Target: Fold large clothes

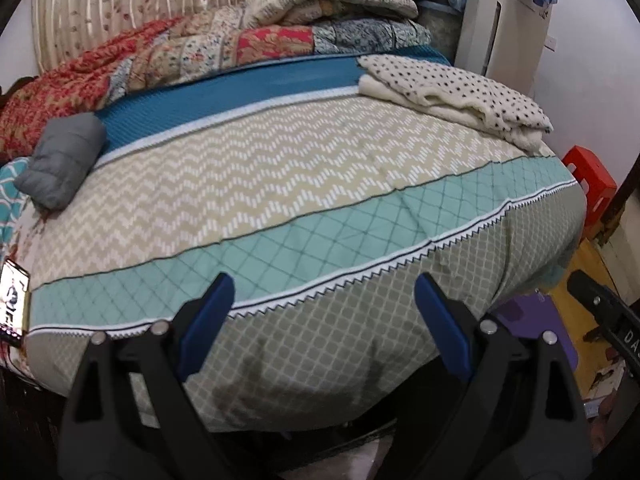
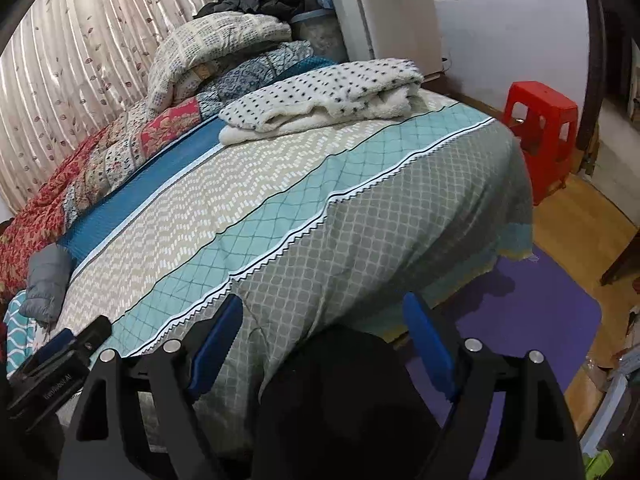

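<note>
A white fleece garment with black dots (image 1: 456, 88) lies folded at the bed's far right; it also shows in the right wrist view (image 2: 324, 92). A grey padded garment (image 1: 60, 160) lies rolled at the bed's left edge, also in the right wrist view (image 2: 46, 284). My left gripper (image 1: 324, 308) is open and empty above the bed's near edge. My right gripper (image 2: 324, 328) is open; a black garment (image 2: 340, 408) sits between and below its fingers, and I cannot tell if it touches them. The left gripper also shows in the right wrist view (image 2: 60, 360).
The bed carries a patterned cover (image 1: 280, 184) in beige, teal and grey bands. Piled quilts (image 1: 160, 56) and a curtain line the far side. A red stool (image 2: 540, 128), a purple mat (image 2: 540, 320) and a white appliance (image 2: 384, 20) stand to the right.
</note>
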A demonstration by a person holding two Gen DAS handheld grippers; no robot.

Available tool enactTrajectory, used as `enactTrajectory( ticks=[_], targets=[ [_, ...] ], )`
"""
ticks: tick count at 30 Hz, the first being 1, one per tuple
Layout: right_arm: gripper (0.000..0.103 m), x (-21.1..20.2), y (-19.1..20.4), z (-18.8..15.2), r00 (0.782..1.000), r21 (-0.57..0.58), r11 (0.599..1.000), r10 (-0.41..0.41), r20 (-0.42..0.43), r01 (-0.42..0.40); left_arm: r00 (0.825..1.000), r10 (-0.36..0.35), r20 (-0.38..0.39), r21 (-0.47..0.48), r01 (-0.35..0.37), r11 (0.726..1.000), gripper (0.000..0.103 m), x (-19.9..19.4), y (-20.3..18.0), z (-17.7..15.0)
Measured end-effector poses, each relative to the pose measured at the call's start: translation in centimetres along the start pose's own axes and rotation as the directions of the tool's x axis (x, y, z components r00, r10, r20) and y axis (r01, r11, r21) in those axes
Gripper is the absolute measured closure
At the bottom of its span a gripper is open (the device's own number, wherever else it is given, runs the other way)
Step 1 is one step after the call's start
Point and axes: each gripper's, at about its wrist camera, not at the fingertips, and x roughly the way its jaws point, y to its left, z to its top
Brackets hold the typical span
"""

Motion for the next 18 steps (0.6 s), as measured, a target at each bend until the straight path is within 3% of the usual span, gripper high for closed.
enactTrajectory(
  ticks=[18],
  targets=[
    [0.009, 1.8, -0.8, 0.0, 0.997, 0.025, 0.999, 0.036, -0.065, -0.034, 0.998, 0.008, -0.064, 0.078, -0.003, 0.997, 0.015, 1.3, -1.3, -0.6]
  ],
)
